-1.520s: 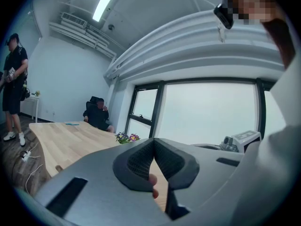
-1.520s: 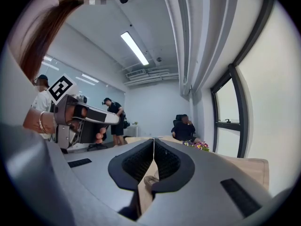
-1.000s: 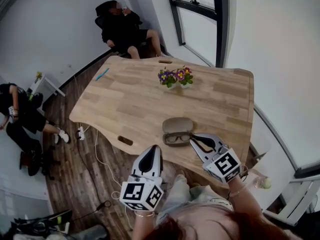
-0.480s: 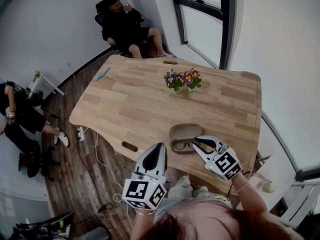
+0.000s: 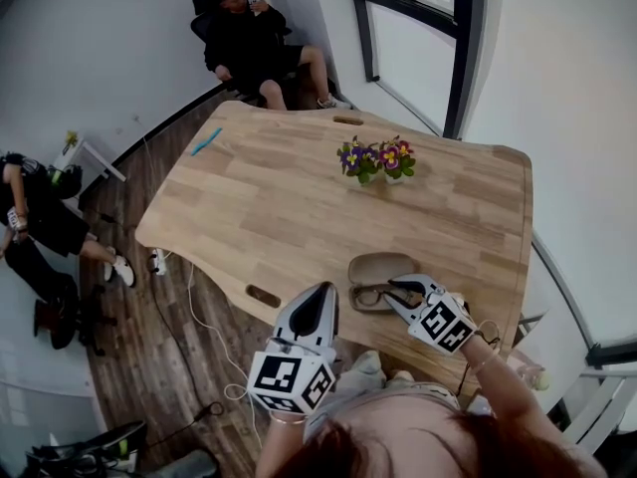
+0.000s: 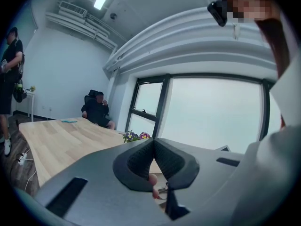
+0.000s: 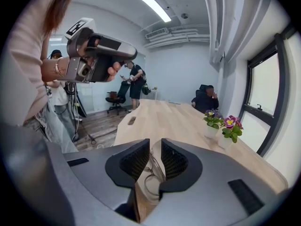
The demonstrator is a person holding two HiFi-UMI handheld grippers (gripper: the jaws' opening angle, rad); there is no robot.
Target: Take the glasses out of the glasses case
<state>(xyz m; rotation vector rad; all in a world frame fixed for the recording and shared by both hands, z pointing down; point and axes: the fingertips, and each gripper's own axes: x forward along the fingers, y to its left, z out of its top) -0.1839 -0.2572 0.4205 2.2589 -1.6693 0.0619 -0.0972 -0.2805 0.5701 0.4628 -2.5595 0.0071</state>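
Right gripper (image 5: 394, 291) clamped on the glasses (image 5: 369, 295) inside the open glasses case (image 5: 378, 265) — left gripper (image 5: 322, 291) closed, empty, near the case.

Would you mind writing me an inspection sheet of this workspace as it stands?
Surface: light wooden table.
Job's things: glasses case lies open near the person's edge, with the glasses lying in it.
Clutter: flower pots mid-table; blue object near the far corner.
Grippers: left claw shut and empty, held by the table's near edge. Right claw is at the case, jaws narrowly apart around the glasses; whether it grips them cannot be told.
Cables: white cable on the floor beside the table.
Surroundings: seated person beyond the table; second person at the left; window on the far wall.
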